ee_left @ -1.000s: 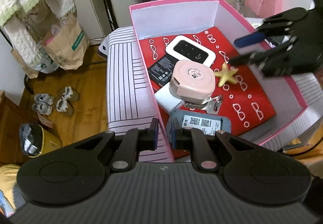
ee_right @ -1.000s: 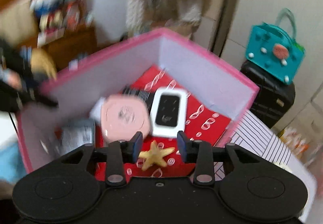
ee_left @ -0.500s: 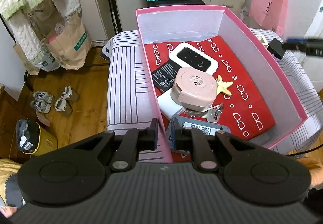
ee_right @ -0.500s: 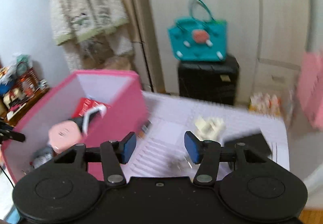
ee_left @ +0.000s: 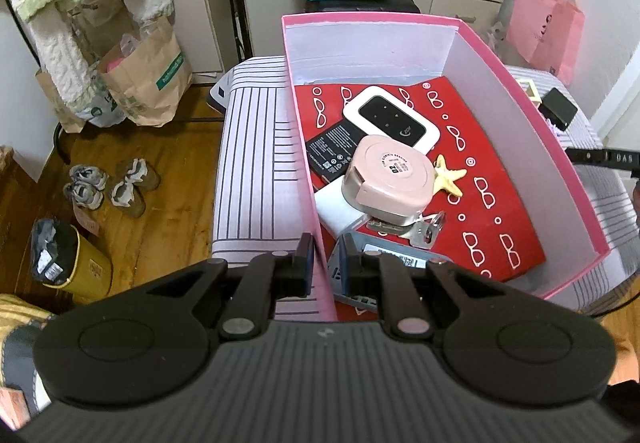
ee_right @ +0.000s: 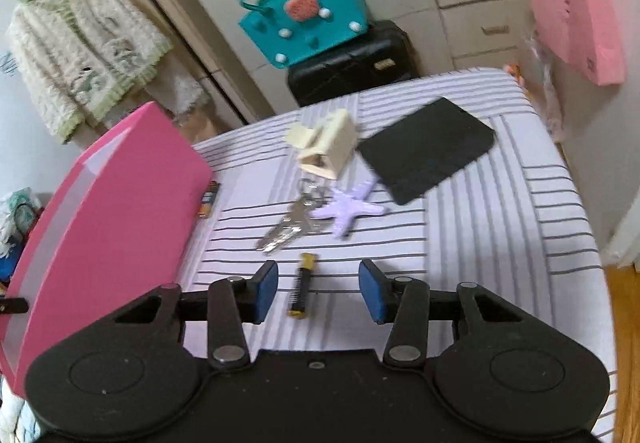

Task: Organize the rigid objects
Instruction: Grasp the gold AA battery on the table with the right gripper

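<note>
My left gripper [ee_left: 326, 263] is shut on the near left wall of the pink box [ee_left: 520, 115]. In the box lie a white router [ee_left: 390, 119], a pink round case [ee_left: 390, 179], a yellow starfish [ee_left: 448, 177], keys [ee_left: 424, 231] and a grey device [ee_left: 400, 263]. My right gripper [ee_right: 318, 289] hangs low over the striped table [ee_right: 500, 227] beside the pink box [ee_right: 100, 211]. A black-and-gold battery [ee_right: 302, 285] lies between its jaws, which are closing, and the pads stand clear of it.
Beyond the battery lie a bunch of keys [ee_right: 288, 227], a purple starfish [ee_right: 348, 209], a cream clip [ee_right: 328, 147] and a flat black case [ee_right: 428, 147]. A second small battery [ee_right: 209, 199] rests against the box wall. The table's edge drops off at the right.
My right gripper swung out of the box, rolled, and came down over the striped table to the battery. My left gripper kept its hold on the box wall.
</note>
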A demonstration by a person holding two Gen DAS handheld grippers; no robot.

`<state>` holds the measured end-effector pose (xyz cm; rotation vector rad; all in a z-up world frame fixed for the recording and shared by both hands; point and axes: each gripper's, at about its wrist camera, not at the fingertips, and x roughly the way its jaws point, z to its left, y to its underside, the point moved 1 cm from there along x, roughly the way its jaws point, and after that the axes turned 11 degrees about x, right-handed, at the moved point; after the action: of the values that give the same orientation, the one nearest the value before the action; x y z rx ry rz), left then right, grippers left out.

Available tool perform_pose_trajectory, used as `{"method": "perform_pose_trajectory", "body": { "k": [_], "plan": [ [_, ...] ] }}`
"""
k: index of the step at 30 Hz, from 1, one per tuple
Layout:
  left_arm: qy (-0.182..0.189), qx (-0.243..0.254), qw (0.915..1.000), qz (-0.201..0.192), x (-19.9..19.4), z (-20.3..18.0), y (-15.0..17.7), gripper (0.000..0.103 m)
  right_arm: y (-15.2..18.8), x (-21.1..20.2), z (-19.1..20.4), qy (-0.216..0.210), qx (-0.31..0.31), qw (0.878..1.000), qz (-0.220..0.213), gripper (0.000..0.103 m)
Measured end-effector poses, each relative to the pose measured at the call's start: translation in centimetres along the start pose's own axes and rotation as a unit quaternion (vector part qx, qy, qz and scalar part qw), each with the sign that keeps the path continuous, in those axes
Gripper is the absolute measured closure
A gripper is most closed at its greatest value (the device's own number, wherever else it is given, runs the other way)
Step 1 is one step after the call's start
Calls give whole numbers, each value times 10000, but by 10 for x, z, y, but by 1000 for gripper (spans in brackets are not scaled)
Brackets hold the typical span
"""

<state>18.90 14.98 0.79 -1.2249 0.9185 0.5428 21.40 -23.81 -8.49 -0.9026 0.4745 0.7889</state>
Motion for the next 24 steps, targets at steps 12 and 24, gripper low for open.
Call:
{"method": "perform_pose_trajectory", "body": {
  "k": [12,24],
  "plan": [
    [-38,4,10000,-30,1,-2,1,91,28,15,34,822,-1703,9808,-474,92],
    [-2,6,10000,-61,2,0,2,91,26,-38,73,135,-1949,9787,-629,92]
  ]
}}
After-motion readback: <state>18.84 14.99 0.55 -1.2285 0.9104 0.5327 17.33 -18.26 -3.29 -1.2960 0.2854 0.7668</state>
